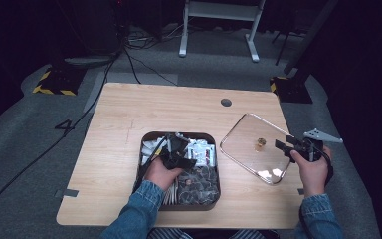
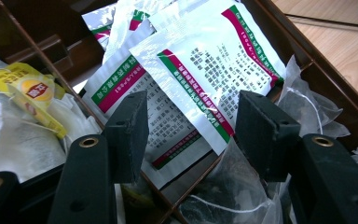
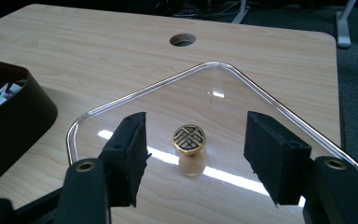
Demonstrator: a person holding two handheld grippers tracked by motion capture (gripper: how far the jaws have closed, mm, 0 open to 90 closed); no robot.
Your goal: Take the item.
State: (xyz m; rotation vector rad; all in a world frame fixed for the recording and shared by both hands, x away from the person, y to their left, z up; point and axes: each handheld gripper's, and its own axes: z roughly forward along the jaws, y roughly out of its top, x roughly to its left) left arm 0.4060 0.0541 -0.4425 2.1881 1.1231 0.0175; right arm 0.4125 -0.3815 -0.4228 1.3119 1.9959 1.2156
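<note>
Over the dark box (image 1: 151, 142) on the tabletop (image 1: 119, 114), the left tongs (image 2: 191, 126) stand wide with a white sachet (image 2: 200, 70) between the pads, untouched. It is glossy, green and magenta edged, propped in a compartment beside mesh tea bags (image 2: 307, 107). Right of the box, the right tongs (image 3: 193, 154) gape around the glass lid's (image 3: 242, 93) gold knob (image 3: 189, 138).

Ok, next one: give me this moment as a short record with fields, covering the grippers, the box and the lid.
left gripper: open, jaws on either side of a white sachet, pads not touching it
right gripper: open, level with the gold knob, apart from it
box: dark, divided into compartments, holds sachets and tea bags
lid: clear, flat on the table, right of the box
</note>
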